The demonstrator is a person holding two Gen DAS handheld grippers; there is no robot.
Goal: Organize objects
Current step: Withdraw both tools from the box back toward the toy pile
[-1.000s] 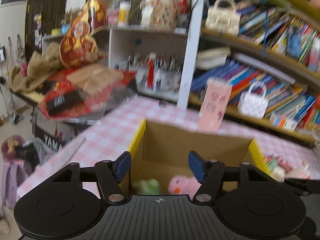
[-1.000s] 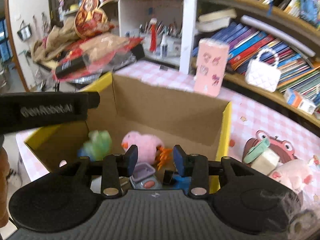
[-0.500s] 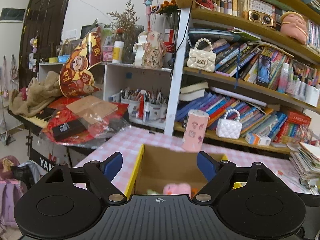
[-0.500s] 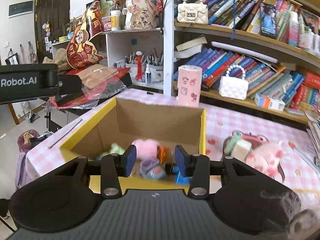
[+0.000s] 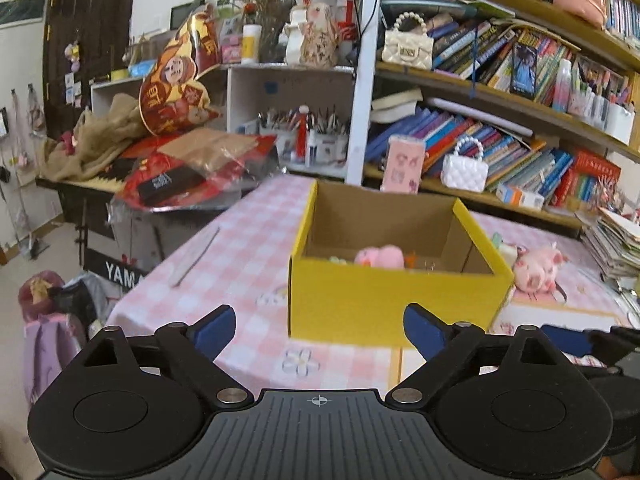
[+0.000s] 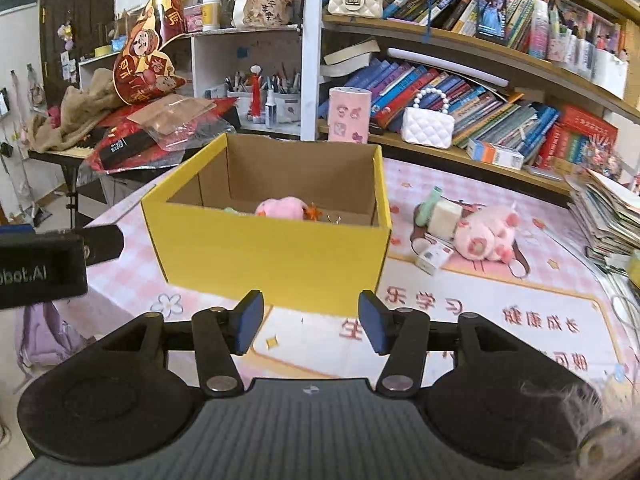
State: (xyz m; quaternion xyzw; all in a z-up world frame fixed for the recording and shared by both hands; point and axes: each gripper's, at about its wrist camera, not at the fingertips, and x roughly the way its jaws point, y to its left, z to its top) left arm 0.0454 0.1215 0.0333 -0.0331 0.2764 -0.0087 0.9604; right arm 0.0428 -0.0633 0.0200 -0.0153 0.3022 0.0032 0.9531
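The pink-checked surface (image 6: pixel 520 288) carries a yellow box (image 6: pixel 276 256), a pink plush pig (image 6: pixel 486 232) and a small white carton (image 6: pixel 434 258).

Left gripper (image 5: pixel 319 326) jaws opening, empty; open yellow cardboard box (image 5: pixel 394 300) at twelve o'clock holds pink plush toy (image 5: pixel 379 257).

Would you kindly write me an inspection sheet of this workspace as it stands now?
Surface: pink checked tablecloth with a printed mat.
Job's things: yellow box holding a pink plush; pig plush, cream block and small white carton lie outside it, to its right.
Clutter: paper stack at the right edge.
Grippers: left gripper and right gripper both opening, nothing between the jaws.
Cables: nothing seen.
Surroundings: bookshelves, two small handbags.
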